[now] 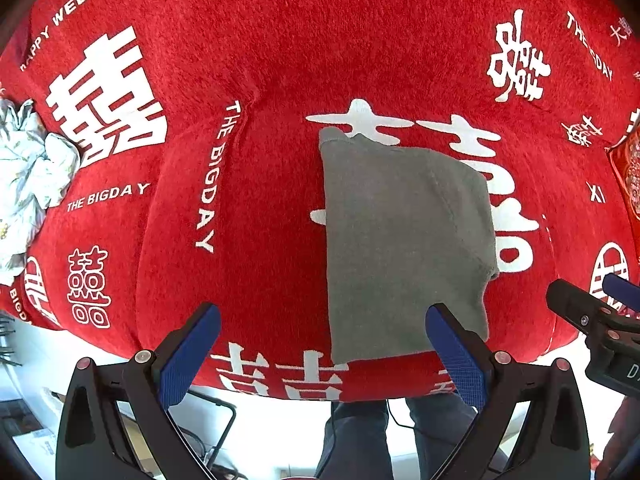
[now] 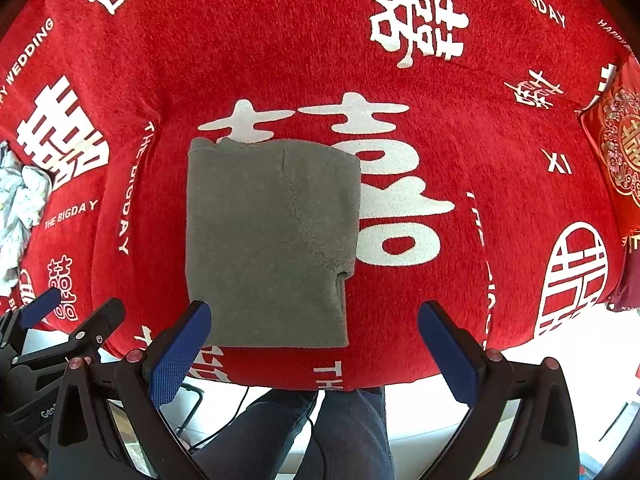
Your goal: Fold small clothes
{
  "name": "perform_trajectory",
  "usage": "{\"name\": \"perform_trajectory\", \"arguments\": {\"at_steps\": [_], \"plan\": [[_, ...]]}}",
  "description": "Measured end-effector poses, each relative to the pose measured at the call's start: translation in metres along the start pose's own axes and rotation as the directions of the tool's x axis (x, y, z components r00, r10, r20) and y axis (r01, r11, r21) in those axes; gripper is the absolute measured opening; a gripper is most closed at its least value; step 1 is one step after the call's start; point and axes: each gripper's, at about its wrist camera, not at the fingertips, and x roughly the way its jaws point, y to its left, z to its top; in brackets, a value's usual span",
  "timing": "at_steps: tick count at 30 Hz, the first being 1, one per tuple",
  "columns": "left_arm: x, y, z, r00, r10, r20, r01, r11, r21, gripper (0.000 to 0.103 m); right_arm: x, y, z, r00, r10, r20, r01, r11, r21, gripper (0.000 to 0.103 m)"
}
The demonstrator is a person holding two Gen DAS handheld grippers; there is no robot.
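A small grey garment [image 1: 404,240] lies folded into a neat rectangle on the red blanket with white characters [image 1: 280,40]. It also shows in the right wrist view [image 2: 268,240]. My left gripper [image 1: 322,320] is open and empty, held above the blanket's near edge, its right finger over the garment's near corner. My right gripper [image 2: 314,320] is open and empty, just short of the garment's near edge. The right gripper shows at the right edge of the left wrist view [image 1: 592,308]; the left gripper shows at the left of the right wrist view [image 2: 60,320].
A crumpled white floral cloth [image 1: 28,184] lies at the blanket's left edge, also in the right wrist view [image 2: 20,204]. A red embroidered cushion [image 2: 620,152] sits at the right. The blanket's front edge drops off to a white floor, with the person's legs [image 2: 328,432] below.
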Motion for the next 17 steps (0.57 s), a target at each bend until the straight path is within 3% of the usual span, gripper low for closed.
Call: {"name": "perform_trajectory", "arguments": {"at_steps": [17], "plan": [[-0.007,0.006,-0.001,0.999,-0.004,0.046,0.004,1.0,-0.002,0.103,0.001,0.003,-0.014,1.0,-0.018,0.007,0.018,1.0,0.014,0.103]]}}
